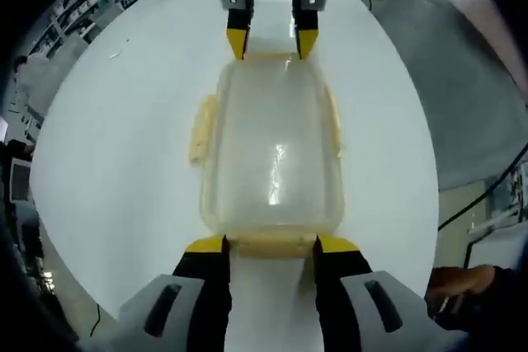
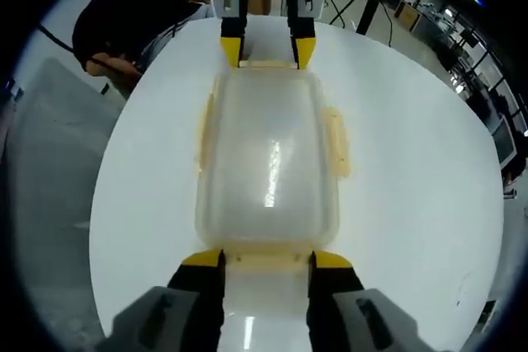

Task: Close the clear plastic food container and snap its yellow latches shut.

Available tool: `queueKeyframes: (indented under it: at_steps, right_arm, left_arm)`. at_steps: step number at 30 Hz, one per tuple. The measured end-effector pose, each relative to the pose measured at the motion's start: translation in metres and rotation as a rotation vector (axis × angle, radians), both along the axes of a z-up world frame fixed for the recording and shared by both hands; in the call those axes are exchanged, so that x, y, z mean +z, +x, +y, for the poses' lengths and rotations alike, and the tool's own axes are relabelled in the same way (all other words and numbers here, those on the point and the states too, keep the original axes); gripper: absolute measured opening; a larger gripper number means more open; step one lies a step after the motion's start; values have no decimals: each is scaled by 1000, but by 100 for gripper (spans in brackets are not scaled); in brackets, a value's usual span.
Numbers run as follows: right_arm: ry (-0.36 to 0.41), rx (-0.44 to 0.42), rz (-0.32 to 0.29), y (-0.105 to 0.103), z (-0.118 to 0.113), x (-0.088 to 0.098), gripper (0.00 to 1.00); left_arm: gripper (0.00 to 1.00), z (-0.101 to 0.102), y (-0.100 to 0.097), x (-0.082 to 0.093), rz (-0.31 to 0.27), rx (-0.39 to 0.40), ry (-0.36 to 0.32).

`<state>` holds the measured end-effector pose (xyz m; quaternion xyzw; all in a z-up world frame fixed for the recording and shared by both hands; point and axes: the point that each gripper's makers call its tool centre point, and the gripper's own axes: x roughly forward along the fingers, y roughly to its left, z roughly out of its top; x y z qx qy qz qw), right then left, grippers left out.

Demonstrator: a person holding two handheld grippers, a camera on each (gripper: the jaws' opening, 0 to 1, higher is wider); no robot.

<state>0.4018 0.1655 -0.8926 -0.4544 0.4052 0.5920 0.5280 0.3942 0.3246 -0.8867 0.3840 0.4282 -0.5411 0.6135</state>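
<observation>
A clear plastic container [image 1: 272, 146] [image 2: 268, 154] with its lid on lies on the round white table [image 1: 115, 162] between my two grippers, which face each other. My left gripper [image 1: 272, 243] [image 2: 268, 51] is open, its yellow tips on either side of the pale yellow end latch [image 1: 274, 243]. My right gripper [image 2: 268, 259] [image 1: 272, 43] is open in the same way around the opposite end latch [image 2: 268, 260]. One long-side latch [image 1: 200, 129] [image 2: 337, 142] flares outward. The other side latch [image 1: 334, 125] [image 2: 205, 125] lies closer to the wall.
A person in dark clothes [image 2: 124, 30] sits at the table's edge, with a hand [image 1: 462, 282] near it. A grey chair back [image 1: 470, 96] [image 2: 49, 146] stands beside the table. Desks and office clutter [image 2: 412, 6] lie beyond.
</observation>
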Motion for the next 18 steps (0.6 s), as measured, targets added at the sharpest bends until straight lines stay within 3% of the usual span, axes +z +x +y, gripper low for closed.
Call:
queueKeyframes:
  at_steps: [18]
  right_arm:
    - [26,10,5,0,-1,2,37]
  left_arm:
    - [37,1,-3,0,-4,31,-18]
